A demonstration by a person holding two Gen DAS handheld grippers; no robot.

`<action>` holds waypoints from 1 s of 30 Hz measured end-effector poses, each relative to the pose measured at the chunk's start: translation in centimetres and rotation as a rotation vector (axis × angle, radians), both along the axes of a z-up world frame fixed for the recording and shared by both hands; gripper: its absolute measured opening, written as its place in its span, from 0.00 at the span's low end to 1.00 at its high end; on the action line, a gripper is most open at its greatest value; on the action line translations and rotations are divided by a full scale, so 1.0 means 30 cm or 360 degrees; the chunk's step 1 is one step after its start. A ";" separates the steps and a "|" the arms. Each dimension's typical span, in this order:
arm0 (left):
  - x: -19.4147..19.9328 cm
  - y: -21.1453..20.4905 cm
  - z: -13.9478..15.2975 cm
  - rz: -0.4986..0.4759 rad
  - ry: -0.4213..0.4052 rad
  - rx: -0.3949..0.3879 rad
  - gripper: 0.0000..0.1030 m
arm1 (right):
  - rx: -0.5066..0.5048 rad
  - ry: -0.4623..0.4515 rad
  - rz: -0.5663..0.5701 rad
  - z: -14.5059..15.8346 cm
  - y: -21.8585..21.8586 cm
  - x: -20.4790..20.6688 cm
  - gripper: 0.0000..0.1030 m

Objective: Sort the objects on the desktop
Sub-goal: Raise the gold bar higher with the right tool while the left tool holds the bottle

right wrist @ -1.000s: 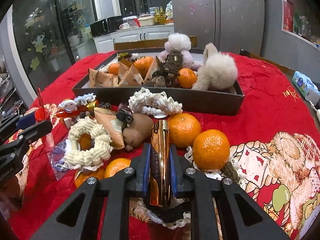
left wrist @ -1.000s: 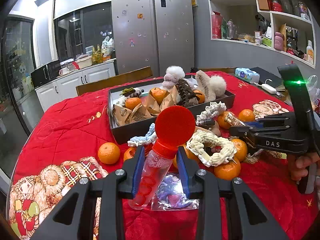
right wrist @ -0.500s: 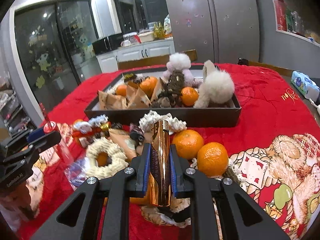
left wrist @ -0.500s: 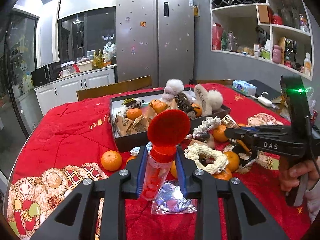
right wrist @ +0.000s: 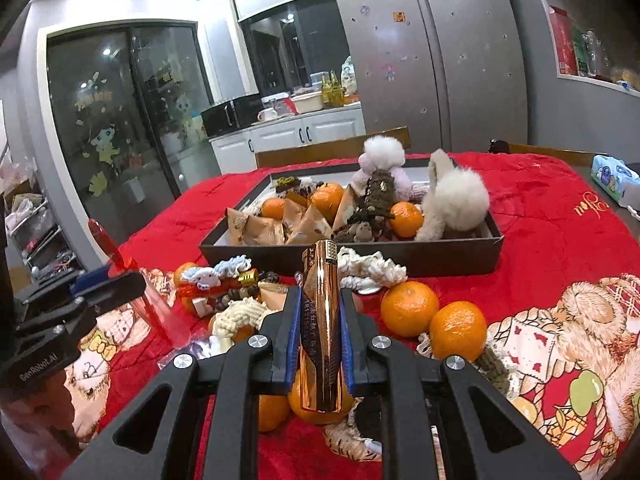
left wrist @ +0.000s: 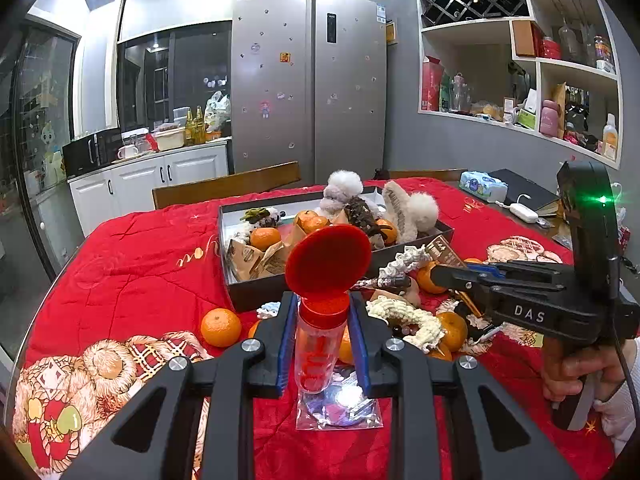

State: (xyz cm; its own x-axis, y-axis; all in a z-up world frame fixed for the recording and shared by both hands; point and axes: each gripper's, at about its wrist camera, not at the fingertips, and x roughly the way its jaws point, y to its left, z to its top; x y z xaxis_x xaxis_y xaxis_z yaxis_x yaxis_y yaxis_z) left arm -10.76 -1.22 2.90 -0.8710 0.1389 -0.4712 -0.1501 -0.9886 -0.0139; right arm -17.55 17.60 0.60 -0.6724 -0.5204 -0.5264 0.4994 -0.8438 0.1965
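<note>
Left wrist: dark tray (left wrist: 256,298) containing tangerines, paper packets, plush toys. Left gripper (left wrist: 319,334) clamps clear red-capped bottle (left wrist: 318,346), upright above tablecloth, flip lid raised.

Right wrist: right gripper (right wrist: 320,334) clenched on copper-coloured tube (right wrist: 322,328), long axis pointing forward toward tray (right wrist: 420,258).

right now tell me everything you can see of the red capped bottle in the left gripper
The bottle is a slim, clear plastic tube with red print or contents, a red collar and a round red flip cap hinged open. It stands nearly upright, clamped between the blue-padded fingers of the left gripper, lifted above a clear packet on the red cloth.
</note>
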 end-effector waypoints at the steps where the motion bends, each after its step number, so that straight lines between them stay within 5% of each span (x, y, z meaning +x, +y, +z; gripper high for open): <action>1: 0.001 0.001 0.000 0.0002 0.0002 0.0000 0.26 | 0.0006 0.0001 0.0002 -0.002 -0.002 0.002 0.16; 9: 0.003 0.006 0.004 0.0005 0.0024 -0.0001 0.26 | 0.0020 0.0058 0.0019 0.017 -0.012 0.031 0.14; 16: -0.003 0.017 -0.017 -0.0004 -0.0013 -0.0023 0.26 | 0.0077 -0.0076 -0.0008 -0.029 -0.013 -0.006 0.13; 23: -0.001 0.023 -0.020 -0.0017 -0.0012 -0.0041 0.26 | 0.0006 -0.0279 0.0116 -0.070 -0.021 -0.037 0.31; 30: 0.000 0.032 -0.018 -0.0021 -0.0009 -0.0059 0.26 | 0.0090 -0.0226 0.0110 -0.068 -0.044 -0.015 0.20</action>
State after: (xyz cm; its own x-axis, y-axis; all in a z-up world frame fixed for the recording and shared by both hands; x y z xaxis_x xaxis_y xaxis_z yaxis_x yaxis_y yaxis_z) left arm -10.76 -0.25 2.36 -0.8665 0.1326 -0.4812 -0.1632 -0.9864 0.0221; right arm -18.00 16.27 -1.44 -0.5525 -0.5299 -0.6434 0.5272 -0.8200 0.2226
